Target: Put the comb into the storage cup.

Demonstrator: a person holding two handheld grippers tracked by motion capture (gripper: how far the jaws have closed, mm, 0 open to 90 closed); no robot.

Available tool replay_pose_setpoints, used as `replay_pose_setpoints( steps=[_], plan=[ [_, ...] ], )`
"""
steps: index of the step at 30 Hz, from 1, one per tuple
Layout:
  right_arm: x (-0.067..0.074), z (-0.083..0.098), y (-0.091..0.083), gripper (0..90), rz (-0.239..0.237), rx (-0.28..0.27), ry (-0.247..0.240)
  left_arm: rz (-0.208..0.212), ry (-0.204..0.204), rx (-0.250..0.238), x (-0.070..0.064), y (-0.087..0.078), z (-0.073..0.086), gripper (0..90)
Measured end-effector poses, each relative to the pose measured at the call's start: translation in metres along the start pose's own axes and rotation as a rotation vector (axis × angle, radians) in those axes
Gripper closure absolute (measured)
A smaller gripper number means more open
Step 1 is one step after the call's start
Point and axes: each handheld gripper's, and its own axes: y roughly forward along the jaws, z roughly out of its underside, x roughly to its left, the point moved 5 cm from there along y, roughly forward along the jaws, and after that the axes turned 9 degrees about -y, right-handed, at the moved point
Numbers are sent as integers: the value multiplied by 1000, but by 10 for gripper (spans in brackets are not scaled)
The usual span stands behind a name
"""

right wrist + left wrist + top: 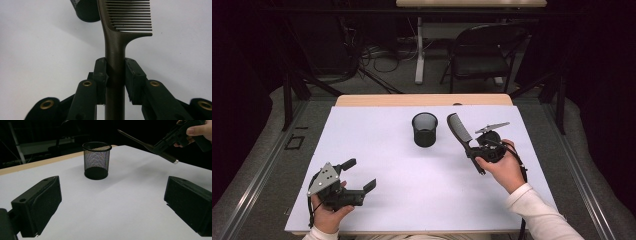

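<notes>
A dark comb (460,131) with a long handle is held off the white table (392,150) by my right gripper (475,151), right of centre. In the right gripper view the two pads press on the comb handle (114,65), with the comb's teeth pointing right at the top. A black mesh cup (424,129) stands upright at the middle back, just left of the comb; the cup (96,160) also stands ahead in the left gripper view. My left gripper (360,174) rests at the front left, jaws wide apart with nothing between them. The comb (147,145) hangs in the air at upper right.
The white sheet covers a wooden table whose far edge (422,100) is bare wood. Beyond it stand a black folding chair (484,52) and cables on the floor. Dark floor lies on both sides of the table.
</notes>
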Motion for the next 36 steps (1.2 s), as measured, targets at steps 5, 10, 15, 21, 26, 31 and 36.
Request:
replay_pose_setpoints(
  steps=[5, 10, 15, 21, 26, 31, 36],
  plan=[
    [8, -5, 0, 727, -15, -20, -18, -4, 0, 0, 0, 0, 0, 12],
    [16, -9, 0, 728, -26, -52, -39, -4, 1, 1, 0, 0, 0, 12],
    [22, -13, -1, 728, -33, -90, -68, -4, 1, 0, 0, 0, 0, 12],
    [28, -17, -2, 727, -26, -136, -95, -4, 1, 0, 0, 0, 0, 12],
    [32, -20, -2, 727, -8, -181, -133, -3, 1, 1, 0, 0, 0, 12],
    [38, -24, -2, 728, -3, -220, -150, -2, 2, 3, 0, 0, 0, 12],
    [43, -26, -2, 727, 0, -252, -173, -3, 1, 3, 1, 0, 0, 12]
  ],
)
